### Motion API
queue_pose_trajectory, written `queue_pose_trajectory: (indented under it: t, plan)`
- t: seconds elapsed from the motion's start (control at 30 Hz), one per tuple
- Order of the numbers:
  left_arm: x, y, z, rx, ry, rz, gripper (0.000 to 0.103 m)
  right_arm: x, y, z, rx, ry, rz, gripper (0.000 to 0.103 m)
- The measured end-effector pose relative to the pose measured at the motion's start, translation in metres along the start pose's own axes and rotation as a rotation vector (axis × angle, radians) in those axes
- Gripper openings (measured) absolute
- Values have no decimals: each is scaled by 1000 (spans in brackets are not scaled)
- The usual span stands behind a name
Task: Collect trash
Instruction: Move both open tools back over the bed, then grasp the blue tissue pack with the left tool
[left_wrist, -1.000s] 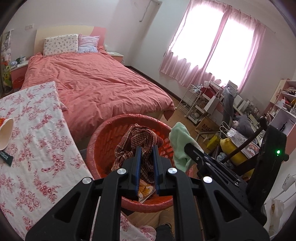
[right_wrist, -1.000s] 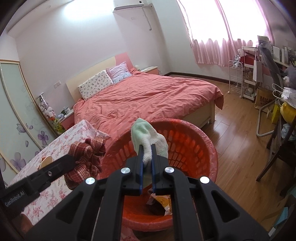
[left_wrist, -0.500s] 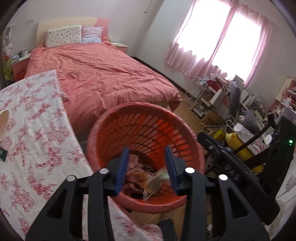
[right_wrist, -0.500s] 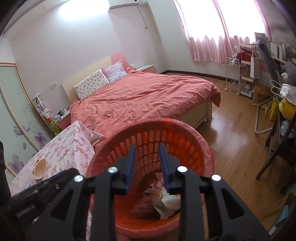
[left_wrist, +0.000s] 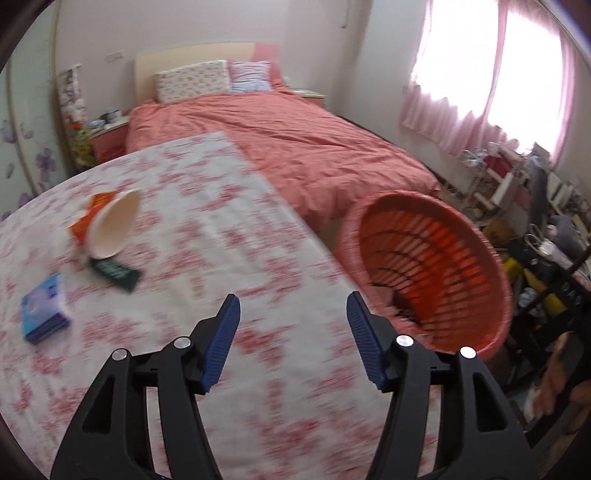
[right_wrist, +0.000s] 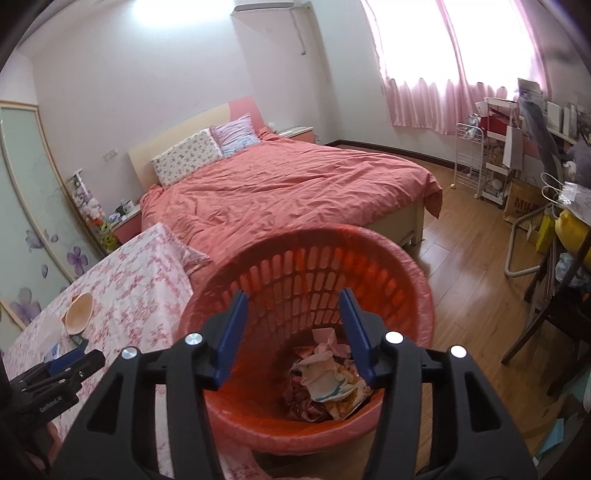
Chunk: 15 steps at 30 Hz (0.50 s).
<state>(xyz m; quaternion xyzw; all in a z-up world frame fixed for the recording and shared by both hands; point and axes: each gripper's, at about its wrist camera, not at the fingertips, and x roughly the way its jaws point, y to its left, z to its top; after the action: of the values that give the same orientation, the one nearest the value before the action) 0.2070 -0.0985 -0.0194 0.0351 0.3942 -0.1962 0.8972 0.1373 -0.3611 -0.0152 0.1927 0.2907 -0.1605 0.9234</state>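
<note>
A red plastic basket (right_wrist: 391, 258) stands beside the table and holds cloths and wrappers (right_wrist: 325, 376); it also shows in the left wrist view (left_wrist: 491, 258). My right gripper (right_wrist: 293, 332) is open and empty above the basket. My left gripper (left_wrist: 293, 336) is open and empty over the floral tablecloth (left_wrist: 207, 236). On the table to its left lie a tipped white bowl (left_wrist: 112, 227) against an orange packet (left_wrist: 94, 212), a dark green packet (left_wrist: 116, 273) and a blue packet (left_wrist: 44, 308). The left gripper also shows at the lower left of the right wrist view (right_wrist: 59, 373).
A bed with a pink cover (right_wrist: 280, 184) lies behind the table and basket. A white cart (right_wrist: 476, 162), boxes, a chair (right_wrist: 554, 295) and clutter line the right side on the wooden floor (right_wrist: 469, 258). A nightstand (left_wrist: 109, 138) stands at the bed's left.
Both grippers opened and dropped the plaid cloth and the pale green cloth into the basket. The left gripper then swung left over the table; the right stays above the basket.
</note>
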Motion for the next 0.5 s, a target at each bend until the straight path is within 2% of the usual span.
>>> queue_pose_trajectory:
  t: [0.2,0.5]
  plan:
    - [-11,52,-12,-71,-2,110,68,-3,30,-7,-61,17,35,54]
    - [-32,155,-26,-261,-43,357,86,-4,74,-20,-141,45,101,58]
